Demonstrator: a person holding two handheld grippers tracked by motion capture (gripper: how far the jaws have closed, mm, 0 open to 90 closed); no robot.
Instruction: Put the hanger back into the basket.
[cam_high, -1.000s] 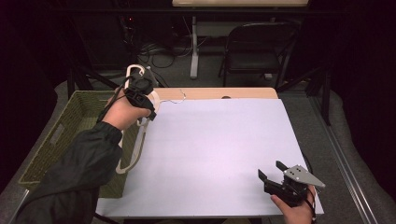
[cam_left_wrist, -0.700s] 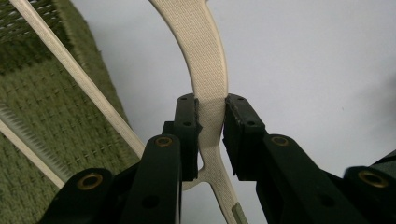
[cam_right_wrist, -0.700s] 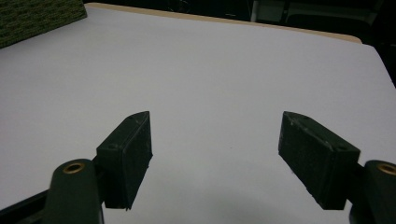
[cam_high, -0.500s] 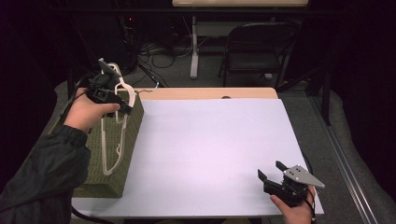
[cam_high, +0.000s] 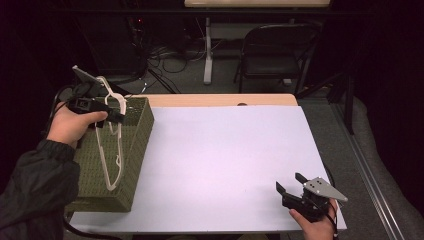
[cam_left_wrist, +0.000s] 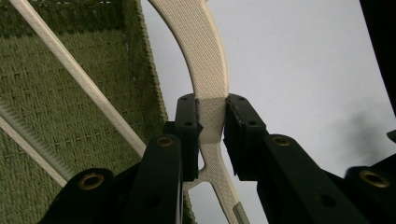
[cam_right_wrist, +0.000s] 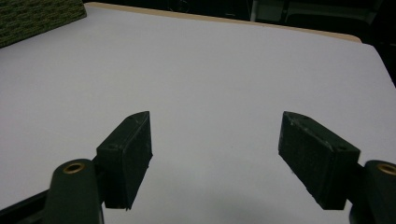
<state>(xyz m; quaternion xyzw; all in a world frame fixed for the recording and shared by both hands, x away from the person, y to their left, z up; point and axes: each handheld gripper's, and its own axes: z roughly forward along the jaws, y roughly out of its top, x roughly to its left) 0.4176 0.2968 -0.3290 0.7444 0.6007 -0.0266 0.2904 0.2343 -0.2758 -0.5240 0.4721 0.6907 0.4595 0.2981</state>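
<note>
At nine o'clock, the left gripper (cam_high: 116, 116) clamps a cream hanger (cam_high: 111, 150) hanging against the green woven basket (cam_high: 135, 150). At five o'clock, the right gripper (cam_high: 290, 186) rests wide-jawed on the white table (cam_high: 225, 160).

The white counter (cam_high: 225, 160) is lying bare across its middle and right, giving open passage from the far wooden edge to the near edge. At its left edge a green woven basket (cam_high: 120, 165) is tipping on its side, its wall walling off that side. A cream hanger (cam_high: 112, 145) is hanging against the basket, pinched between the jaws of the left tongs (cam_left_wrist: 211, 126), so hand, tongs and hanger are crowding the basket's top. The right tongs (cam_high: 290, 187) are sitting at the near right corner, jaws spread wide (cam_right_wrist: 215, 154), with nothing between or ahead of them. Beyond the counter a chair (cam_high: 275, 55) is standing, well apart.
</note>
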